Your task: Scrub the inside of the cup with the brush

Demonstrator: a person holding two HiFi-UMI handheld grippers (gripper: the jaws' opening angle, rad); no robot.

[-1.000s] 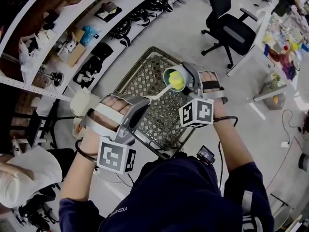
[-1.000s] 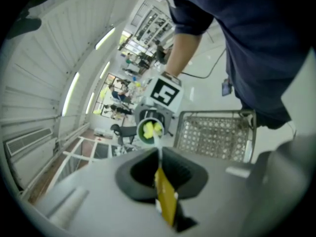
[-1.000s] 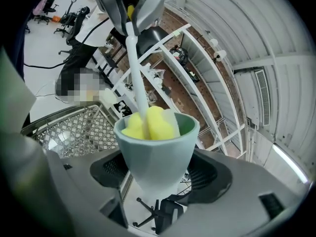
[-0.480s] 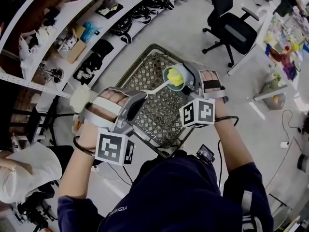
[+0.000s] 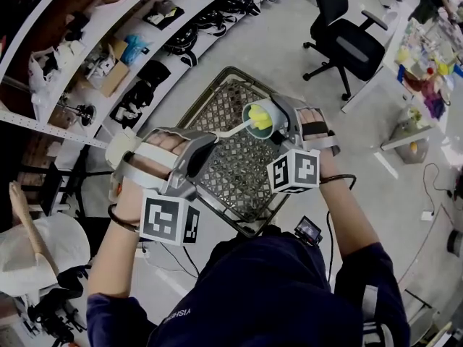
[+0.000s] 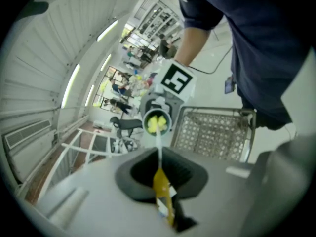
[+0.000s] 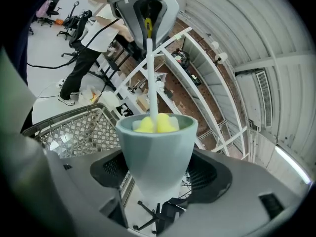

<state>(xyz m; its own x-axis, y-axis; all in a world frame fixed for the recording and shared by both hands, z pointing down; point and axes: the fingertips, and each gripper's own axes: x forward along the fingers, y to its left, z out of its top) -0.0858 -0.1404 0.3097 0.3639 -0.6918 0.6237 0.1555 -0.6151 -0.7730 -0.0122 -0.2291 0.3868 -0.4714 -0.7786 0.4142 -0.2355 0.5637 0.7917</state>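
Note:
A pale grey-green cup [image 5: 249,111] lies tipped toward my left hand, with my right gripper [image 5: 283,121] shut on its body. Inside it sits the yellow sponge head [image 5: 261,117] of a brush. The brush's thin white handle [image 5: 228,130] runs back to my left gripper [image 5: 201,152], which is shut on the yellow grip. In the left gripper view the handle [image 6: 159,149] leads straight into the cup's mouth [image 6: 157,122]. In the right gripper view the cup [image 7: 157,152] fills the jaws, and the sponge [image 7: 157,124] shows just above the rim.
A wire-mesh metal cart [image 5: 239,172] stands right below both grippers. White shelves [image 5: 130,56] with gear line the left side. A black office chair [image 5: 347,42] and a cluttered white desk [image 5: 427,71] are at the right. A seated person [image 5: 36,259] is at lower left.
My left gripper has shifted slightly up and left, and the cup has drifted a little left. The sponge stays inside the cup. The person at lower left has raised an arm.

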